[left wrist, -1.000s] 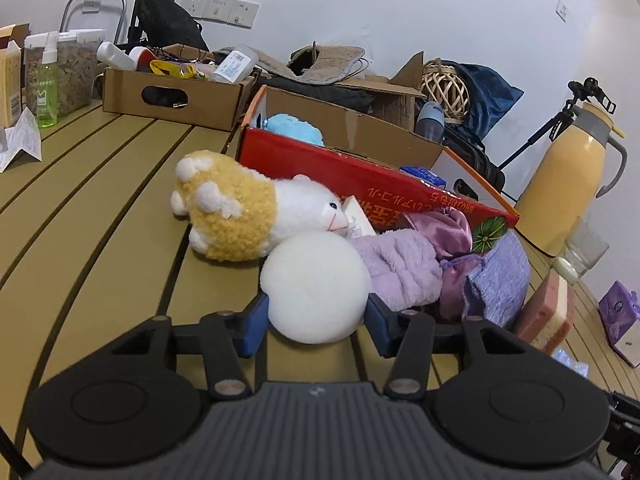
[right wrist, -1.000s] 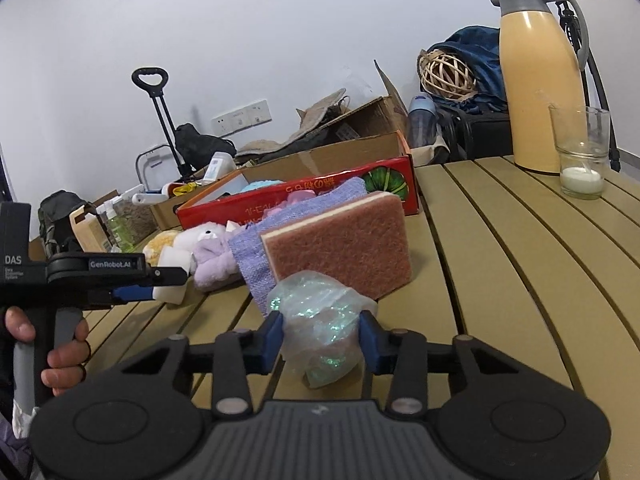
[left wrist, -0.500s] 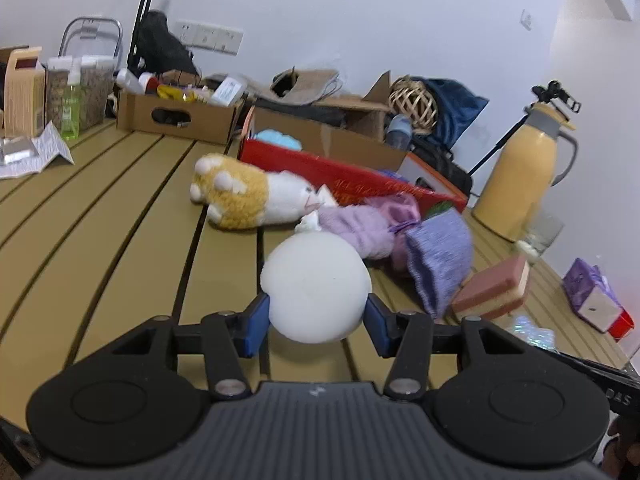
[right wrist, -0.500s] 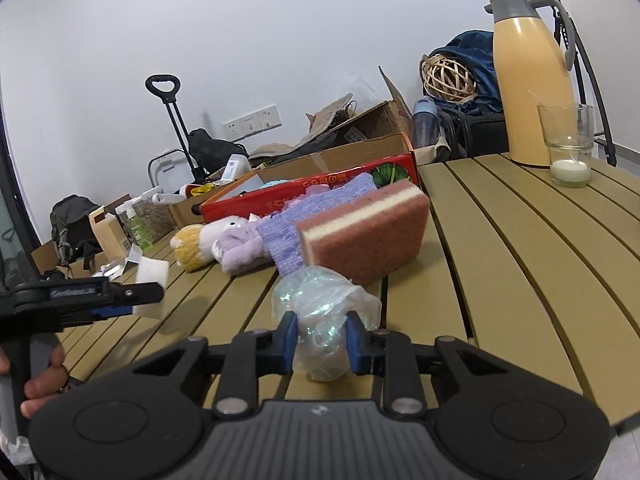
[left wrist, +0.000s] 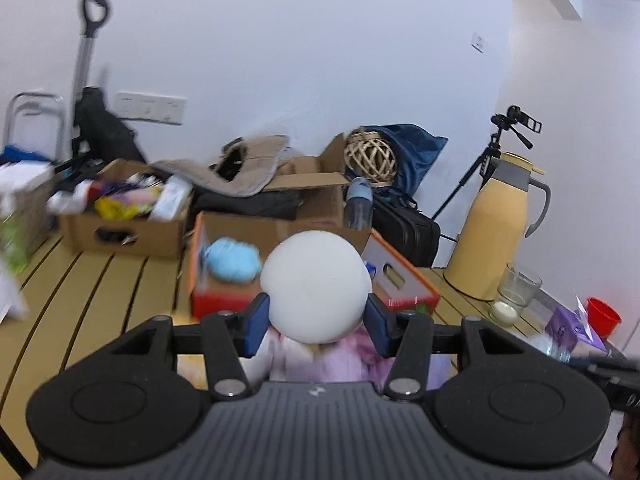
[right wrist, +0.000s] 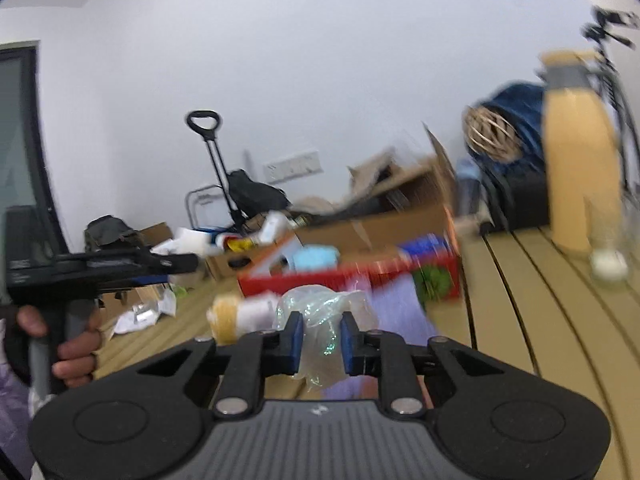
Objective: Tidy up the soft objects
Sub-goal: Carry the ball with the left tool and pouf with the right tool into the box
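My left gripper point(left wrist: 316, 314) is shut on a white soft ball point(left wrist: 316, 282), held in the air in front of the red box point(left wrist: 224, 300). A light blue plush point(left wrist: 234, 260) lies inside that box. Pink and purple soft things point(left wrist: 336, 360) show blurred under the ball. My right gripper point(right wrist: 322, 340) has its jaws closing, and the pads press a crumpled clear plastic bag point(right wrist: 320, 316) lifted off the table. Beyond it lie a yellow-and-white plush toy point(right wrist: 234, 316) and a purple cloth point(right wrist: 400, 312) before the red box point(right wrist: 320, 280). The left gripper point(right wrist: 160, 268) appears at the left, in a hand point(right wrist: 76, 356).
A yellow thermos jug point(left wrist: 496, 228) and a glass with a candle point(left wrist: 516, 296) stand at the right of the slatted table point(left wrist: 100, 288). A cardboard box of clutter point(left wrist: 120, 224) sits at the back left. A purple packet point(left wrist: 572, 328) and red cup point(left wrist: 602, 316) are far right.
Both grippers have risen off the table with the ball and the bag. The right jaws have narrowed on the bag. Both views now look over the red box and are blurred.
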